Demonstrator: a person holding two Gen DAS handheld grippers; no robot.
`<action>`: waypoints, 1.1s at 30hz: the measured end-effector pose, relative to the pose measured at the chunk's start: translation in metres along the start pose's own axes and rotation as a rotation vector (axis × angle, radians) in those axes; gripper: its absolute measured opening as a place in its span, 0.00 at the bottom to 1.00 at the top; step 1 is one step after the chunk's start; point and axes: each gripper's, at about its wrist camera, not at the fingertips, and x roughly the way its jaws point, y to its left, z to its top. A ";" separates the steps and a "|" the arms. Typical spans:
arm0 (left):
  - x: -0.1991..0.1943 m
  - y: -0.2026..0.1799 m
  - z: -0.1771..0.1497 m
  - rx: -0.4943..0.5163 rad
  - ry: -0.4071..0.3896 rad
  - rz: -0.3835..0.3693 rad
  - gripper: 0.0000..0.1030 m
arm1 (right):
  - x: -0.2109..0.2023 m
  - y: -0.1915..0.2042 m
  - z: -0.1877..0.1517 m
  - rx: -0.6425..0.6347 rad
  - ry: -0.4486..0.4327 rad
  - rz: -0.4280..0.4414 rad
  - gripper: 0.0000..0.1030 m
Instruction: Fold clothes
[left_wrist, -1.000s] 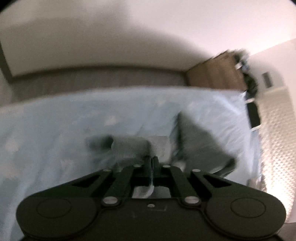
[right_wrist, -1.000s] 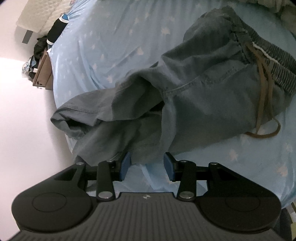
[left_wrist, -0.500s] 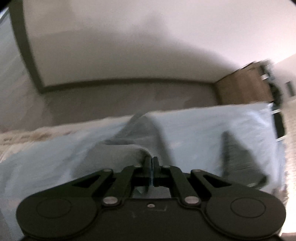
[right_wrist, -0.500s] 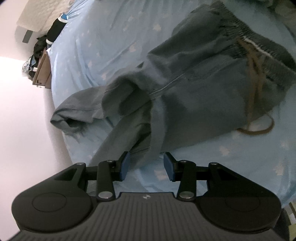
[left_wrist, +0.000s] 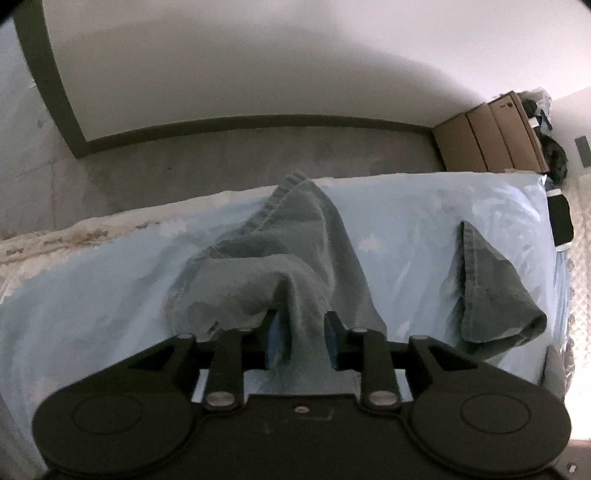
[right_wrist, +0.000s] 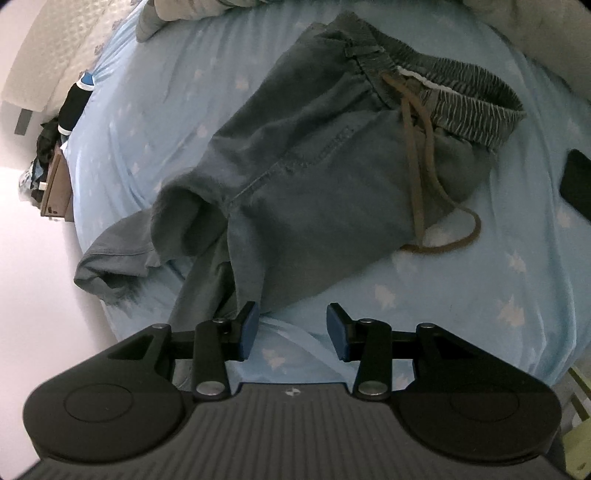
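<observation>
Left wrist view: the left gripper (left_wrist: 300, 341) has its jaws parted, with a fold of the grey-blue trousers (left_wrist: 295, 266) lying in the gap between the blue pads (left_wrist: 330, 341); the pads are not pressed onto the cloth. The trouser leg runs from the gripper toward the far edge of the light-blue bed sheet (left_wrist: 92, 288), its hem (left_wrist: 284, 192) lying at that edge. The second leg end (left_wrist: 491, 291) lies on the sheet to the right of the first, apart from it. Cardboard boxes (left_wrist: 487, 140) stand on the floor beyond the sheet's far right corner. Right wrist view: the right gripper (right_wrist: 291, 332) is wide open and holds nothing, positioned above the sheet (right_wrist: 480, 288) just beside the near edge of the trousers (right_wrist: 314, 184). The trousers lie crumpled on the sheet, with the elastic waistband (right_wrist: 461, 92) at the far right end and a brown drawstring (right_wrist: 424, 173) trailing onto the sheet. A dark flat object (right_wrist: 576, 181) lies on the sheet to the right of the waistband.
</observation>
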 end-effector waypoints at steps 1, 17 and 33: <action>0.000 -0.001 -0.001 0.005 0.004 -0.002 0.24 | 0.001 0.001 -0.002 -0.009 0.005 -0.002 0.42; 0.008 0.005 -0.002 -0.004 0.050 0.008 0.24 | 0.042 0.032 -0.023 -0.138 0.084 -0.046 0.49; 0.038 0.003 0.019 -0.028 0.062 0.029 0.24 | 0.198 0.083 -0.034 -0.042 0.106 -0.055 0.55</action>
